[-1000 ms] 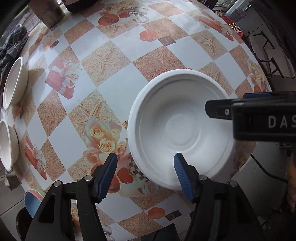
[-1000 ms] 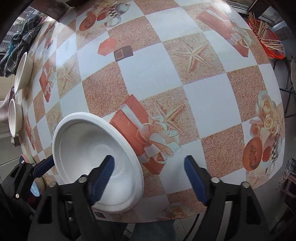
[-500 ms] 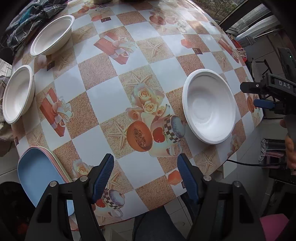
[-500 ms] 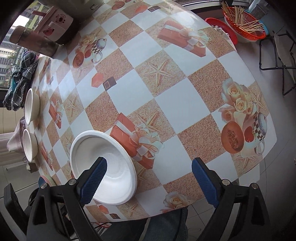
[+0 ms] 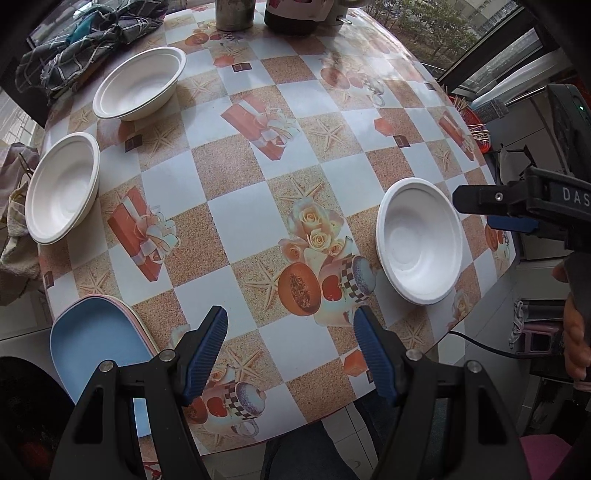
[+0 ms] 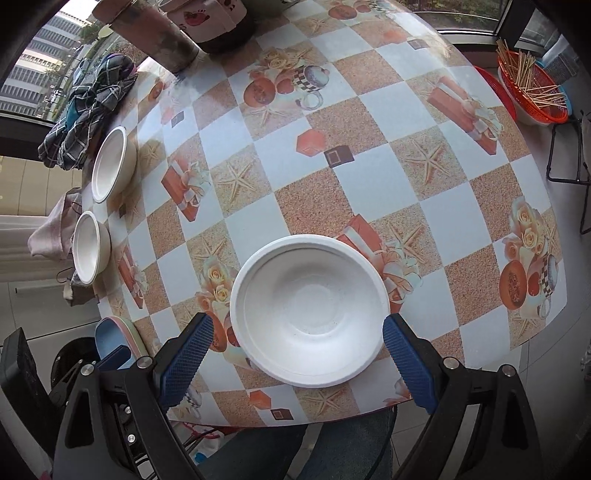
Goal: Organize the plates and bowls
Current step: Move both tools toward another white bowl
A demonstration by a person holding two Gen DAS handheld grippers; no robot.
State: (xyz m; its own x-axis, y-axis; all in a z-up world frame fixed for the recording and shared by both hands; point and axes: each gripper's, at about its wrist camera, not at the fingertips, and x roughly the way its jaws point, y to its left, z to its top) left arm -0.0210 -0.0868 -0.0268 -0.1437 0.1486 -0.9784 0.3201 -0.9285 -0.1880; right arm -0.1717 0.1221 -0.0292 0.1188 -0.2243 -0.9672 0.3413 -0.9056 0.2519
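Three white bowls stand on the patterned table [image 5: 240, 218]. One bowl [image 5: 419, 242] [image 6: 310, 308] is near the front right edge. Two more bowls [image 5: 138, 83] [image 5: 62, 186] are at the far left; they also show in the right wrist view [image 6: 110, 164] [image 6: 88, 253]. A stack of plates with a blue one on top [image 5: 98, 343] [image 6: 110, 334] overhangs the front left edge. My left gripper [image 5: 290, 350] is open and empty above the front edge. My right gripper [image 6: 295, 363] is open and empty, its fingers either side of the near bowl and above it.
A checked cloth [image 5: 74, 40] [image 6: 86, 107] lies at the far left corner. Containers [image 5: 234, 13] [image 6: 162, 35] stand at the back edge. An orange basket of sticks [image 6: 532, 88] sits beyond the right edge. A person's legs [image 6: 306, 454] are below the front edge.
Both grippers have pulled up and back from the near bowl, which stays on the table. The left view now takes in the whole table; the right gripper has centred over the bowl.
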